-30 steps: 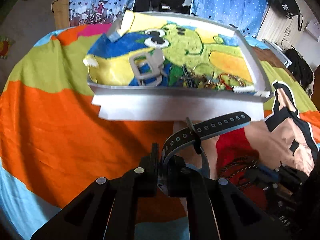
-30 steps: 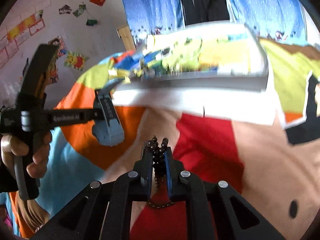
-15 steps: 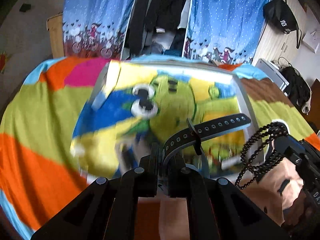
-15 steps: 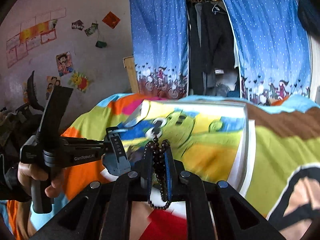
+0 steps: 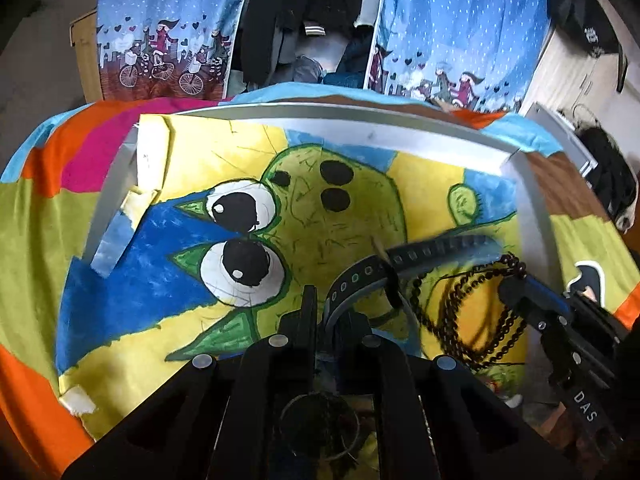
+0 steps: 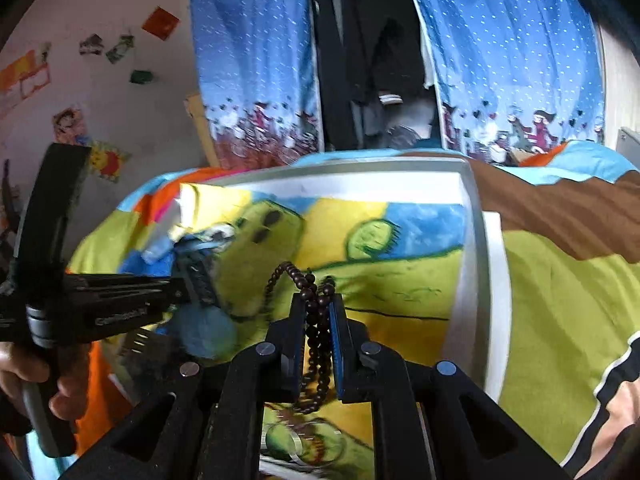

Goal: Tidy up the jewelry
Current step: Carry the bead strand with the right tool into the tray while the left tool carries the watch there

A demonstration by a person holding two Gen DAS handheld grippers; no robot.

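A white tray [image 5: 320, 110] lined with a painted green-creature picture lies on the bed. My left gripper [image 5: 322, 312] hovers over its near middle, shut on a dark perforated watch strap [image 5: 404, 258] that arches up and to the right. My right gripper [image 6: 318, 308] is shut on a string of dark brown beads [image 6: 314, 340], which loops above and below the fingers over the tray [image 6: 476, 260]. In the left wrist view the beads [image 5: 460, 312] hang from the right gripper [image 5: 516, 280] at the tray's right side. The left gripper [image 6: 192, 276] shows at the left, held by a hand [image 6: 36, 372].
Thin bangles [image 6: 298, 440] lie in the tray's near end, under the grippers. A colourful bedspread [image 6: 560, 300] surrounds the tray. Blue curtains [image 5: 460, 24] and hanging dark clothes [image 5: 304, 12] stand behind the bed, and a black bag [image 5: 580, 20] hangs at the far right.
Both grippers have moved forward from over the orange and red bedspread to above the tray, each still holding its piece. The tray now fills both views.
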